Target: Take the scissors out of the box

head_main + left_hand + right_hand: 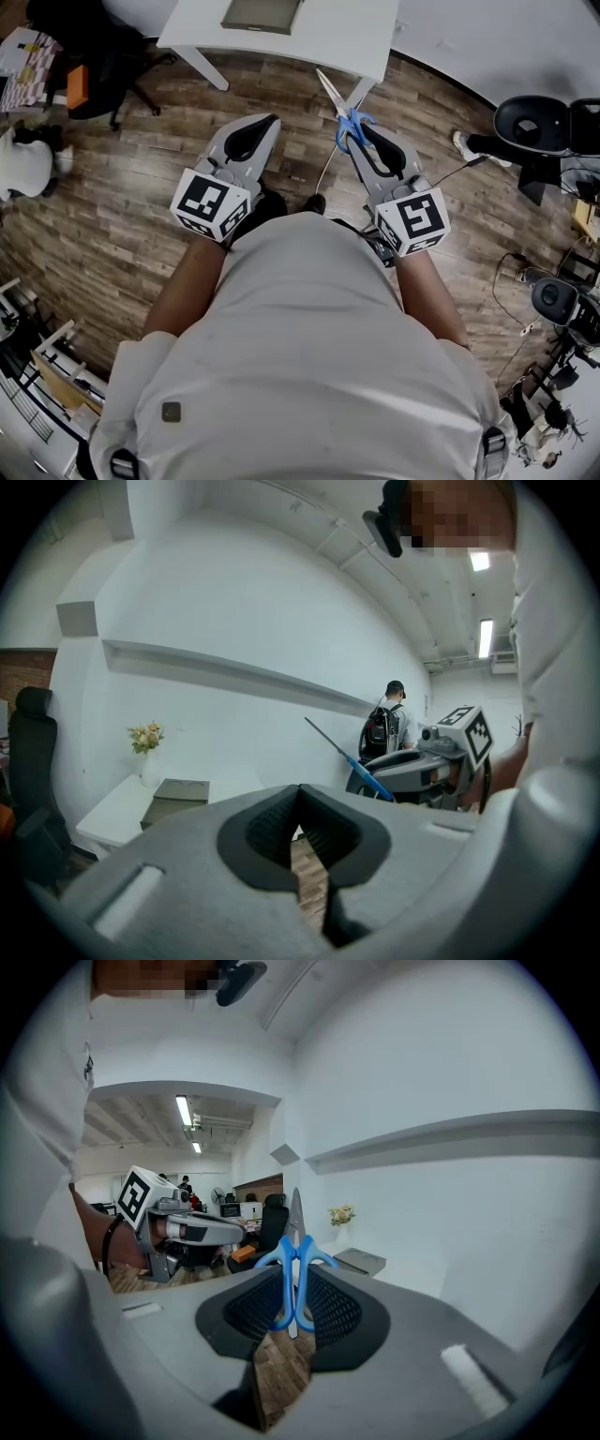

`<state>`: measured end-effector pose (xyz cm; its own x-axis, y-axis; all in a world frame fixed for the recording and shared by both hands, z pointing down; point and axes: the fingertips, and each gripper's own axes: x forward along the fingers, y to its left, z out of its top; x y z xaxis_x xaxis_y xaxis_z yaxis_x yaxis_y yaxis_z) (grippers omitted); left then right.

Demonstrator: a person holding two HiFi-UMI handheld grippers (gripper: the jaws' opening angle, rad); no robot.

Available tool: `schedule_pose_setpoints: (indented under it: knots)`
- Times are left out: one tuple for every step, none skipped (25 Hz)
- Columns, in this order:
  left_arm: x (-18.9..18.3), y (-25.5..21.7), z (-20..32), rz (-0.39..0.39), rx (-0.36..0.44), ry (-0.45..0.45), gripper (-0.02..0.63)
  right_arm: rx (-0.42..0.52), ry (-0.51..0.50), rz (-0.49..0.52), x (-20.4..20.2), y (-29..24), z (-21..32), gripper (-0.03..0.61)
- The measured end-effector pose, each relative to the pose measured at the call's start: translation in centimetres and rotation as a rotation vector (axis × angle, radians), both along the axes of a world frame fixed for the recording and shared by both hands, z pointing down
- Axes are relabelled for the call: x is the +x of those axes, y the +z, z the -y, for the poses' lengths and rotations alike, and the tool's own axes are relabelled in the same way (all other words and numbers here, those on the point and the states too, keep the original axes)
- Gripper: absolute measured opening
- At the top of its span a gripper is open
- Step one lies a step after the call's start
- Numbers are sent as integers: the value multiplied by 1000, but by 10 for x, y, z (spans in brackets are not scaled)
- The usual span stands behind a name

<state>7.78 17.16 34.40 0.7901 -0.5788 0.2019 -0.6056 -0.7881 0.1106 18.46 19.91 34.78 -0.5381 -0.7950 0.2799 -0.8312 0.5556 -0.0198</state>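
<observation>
Since the blue-handled steel scissors [345,111] are clamped by their loops in the right gripper [366,139], the blades point forward, away from the person's body, probably for safety. Only the head view shows them over the wooden floor, clear of the flat grey box [262,13] on the white table [352,37]. The left gripper [300,791], in its own view alone, shows jaws closed together on nothing.

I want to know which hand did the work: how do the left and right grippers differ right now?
The right gripper holds the blue-handled scissors, blades pointing ahead; the left gripper holds nothing. The right gripper's fingers stand apart around the handles; the left gripper's fingers meet. Both are grey, side by side.
</observation>
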Motion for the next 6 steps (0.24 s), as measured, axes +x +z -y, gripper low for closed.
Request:
schedule_pose_setpoints:
  knots:
    - [1, 1, -2, 1, -1, 1, 0, 1, 1, 2, 0, 0, -1, 100]
    - [1, 1, -3, 2, -2, 1, 0, 1, 0, 3, 0, 0, -2, 100]
    - [1, 1, -4, 2, -3, 1, 0, 1, -1, 3, 0, 0, -3, 100]
    - [1, 1, -4, 1, -4, 0, 0, 1, -4, 3, -1, 0, -4, 100]
    - [1, 1, -4, 1, -5, -1, 0, 1, -7, 4, -2, 0, -4, 100]
    - [0, 1, -5, 1, -5, -1, 0, 1, -11, 4, -3, -1, -5, 100]
